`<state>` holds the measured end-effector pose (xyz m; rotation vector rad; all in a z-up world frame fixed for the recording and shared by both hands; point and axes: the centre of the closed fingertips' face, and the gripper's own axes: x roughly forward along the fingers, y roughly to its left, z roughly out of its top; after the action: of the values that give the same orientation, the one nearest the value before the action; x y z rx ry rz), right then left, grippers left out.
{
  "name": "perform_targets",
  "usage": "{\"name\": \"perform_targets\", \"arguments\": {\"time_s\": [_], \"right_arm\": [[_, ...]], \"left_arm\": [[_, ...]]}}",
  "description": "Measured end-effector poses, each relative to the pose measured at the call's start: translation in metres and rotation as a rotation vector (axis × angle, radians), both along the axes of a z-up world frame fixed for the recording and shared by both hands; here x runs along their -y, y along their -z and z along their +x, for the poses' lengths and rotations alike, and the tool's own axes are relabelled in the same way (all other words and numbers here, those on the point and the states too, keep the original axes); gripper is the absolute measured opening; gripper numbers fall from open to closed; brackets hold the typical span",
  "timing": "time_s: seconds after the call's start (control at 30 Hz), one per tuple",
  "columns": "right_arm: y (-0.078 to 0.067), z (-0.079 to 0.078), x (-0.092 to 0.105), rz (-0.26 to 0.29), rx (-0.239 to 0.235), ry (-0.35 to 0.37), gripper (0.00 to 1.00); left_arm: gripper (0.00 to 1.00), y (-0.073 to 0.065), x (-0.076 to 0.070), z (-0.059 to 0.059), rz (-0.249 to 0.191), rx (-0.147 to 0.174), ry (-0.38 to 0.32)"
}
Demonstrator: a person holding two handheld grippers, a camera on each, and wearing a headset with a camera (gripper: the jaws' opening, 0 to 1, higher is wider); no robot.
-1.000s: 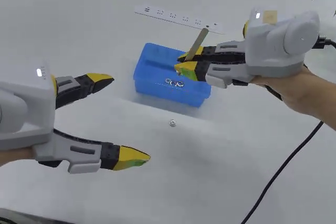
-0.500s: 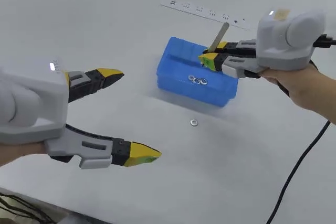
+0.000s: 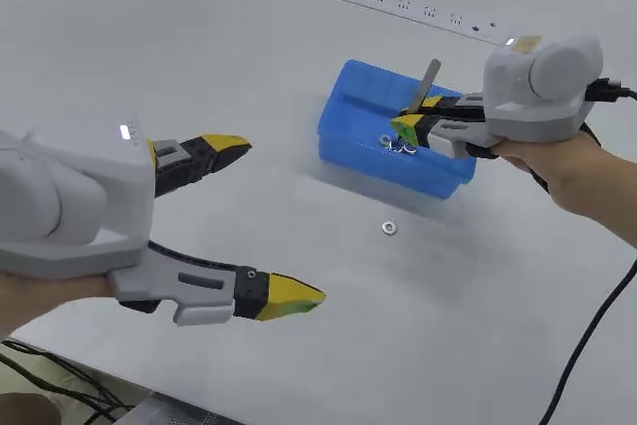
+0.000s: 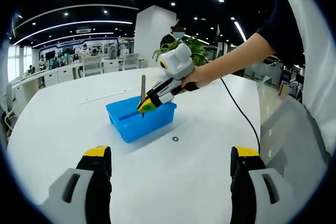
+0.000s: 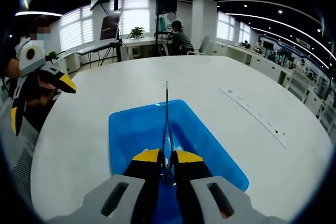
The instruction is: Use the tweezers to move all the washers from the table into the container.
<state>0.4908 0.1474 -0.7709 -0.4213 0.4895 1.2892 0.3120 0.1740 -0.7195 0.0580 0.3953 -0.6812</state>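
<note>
Evidently the right hand-held gripper (image 3: 408,126) clenches the tweezers (image 3: 429,80) over the blue container (image 3: 348,116), likely for a drop; one washer (image 3: 389,228) lies on the surface (image 3: 199,47). The left hand-held gripper (image 3: 282,222) hangs released, spare.

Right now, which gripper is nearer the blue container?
Right. The right gripper, shut on the tweezers, hangs directly over the blue container. The left gripper is open, off to the container's side above the table.
</note>
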Motion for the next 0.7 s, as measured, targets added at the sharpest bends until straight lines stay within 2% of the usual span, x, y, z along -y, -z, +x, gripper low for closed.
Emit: {"name": "perform_targets", "arguments": {"time_s": [0.1, 0.37, 0.47, 0.7], "right_arm": [[0.0, 0.001, 0.004, 0.002, -0.019, 0.013, 0.11], [-0.009, 0.003, 0.011, 0.006, -0.002, 0.021, 0.1], [-0.013, 0.003, 0.013, 0.005, 0.018, 0.018, 0.09], [-0.023, -0.003, 0.015, 0.008, 0.045, -0.003, 0.08]], "left_arm": [[1.0, 0.001, 0.002, 0.001, -0.001, -0.003, 0.001], [1.0, -0.001, 0.011, 0.004, -0.01, 0.0, 0.013], [1.0, -0.003, 0.013, 0.005, -0.012, 0.003, 0.014], [1.0, -0.008, 0.009, 0.018, -0.025, 0.016, 0.009]]}}
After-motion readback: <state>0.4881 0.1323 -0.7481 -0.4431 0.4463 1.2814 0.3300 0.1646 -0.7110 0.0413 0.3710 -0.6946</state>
